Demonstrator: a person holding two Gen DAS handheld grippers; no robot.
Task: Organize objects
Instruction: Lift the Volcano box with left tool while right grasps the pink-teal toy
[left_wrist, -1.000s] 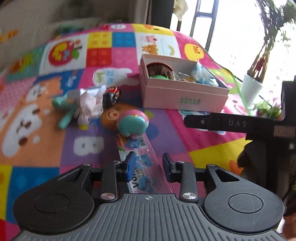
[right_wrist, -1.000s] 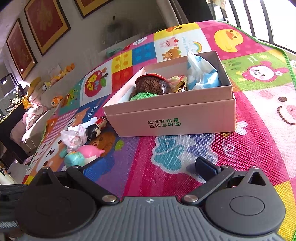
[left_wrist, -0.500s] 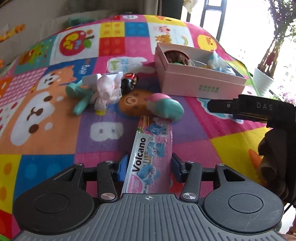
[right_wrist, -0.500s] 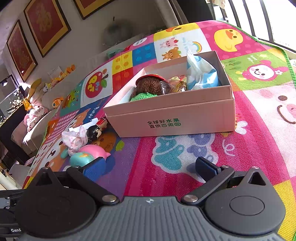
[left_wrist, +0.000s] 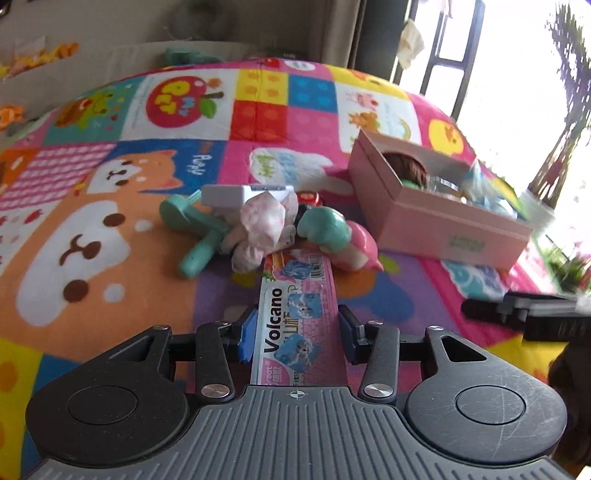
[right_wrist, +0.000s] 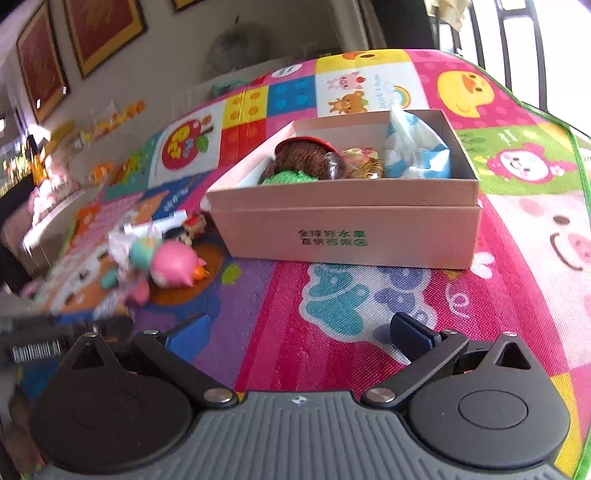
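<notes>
Left wrist view: left gripper (left_wrist: 297, 330) closing around long pink "Volcano" printed package (left_wrist: 297, 314) lying on colourful patchwork play mat (left_wrist: 110, 240); small gaps at both blue pads, not yet pressing. Beyond, mint-and-pink round toy (left_wrist: 338, 236) beside pink cardboard box (left_wrist: 436, 221).

Right wrist view: right gripper (right_wrist: 301, 332) spread wide, empty, above mat. Box ahead, filled with brown knitted toy (right_wrist: 301, 158) and blue-white wrapper (right_wrist: 417, 155).

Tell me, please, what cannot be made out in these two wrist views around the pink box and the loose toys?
- Left wrist view: the near end of the Volcano package is hidden under the left gripper, whose jaws are closing.
- Left wrist view: the pink box contents are mostly hidden by its wall.
- Right wrist view: the toy pile is blurred.
</notes>
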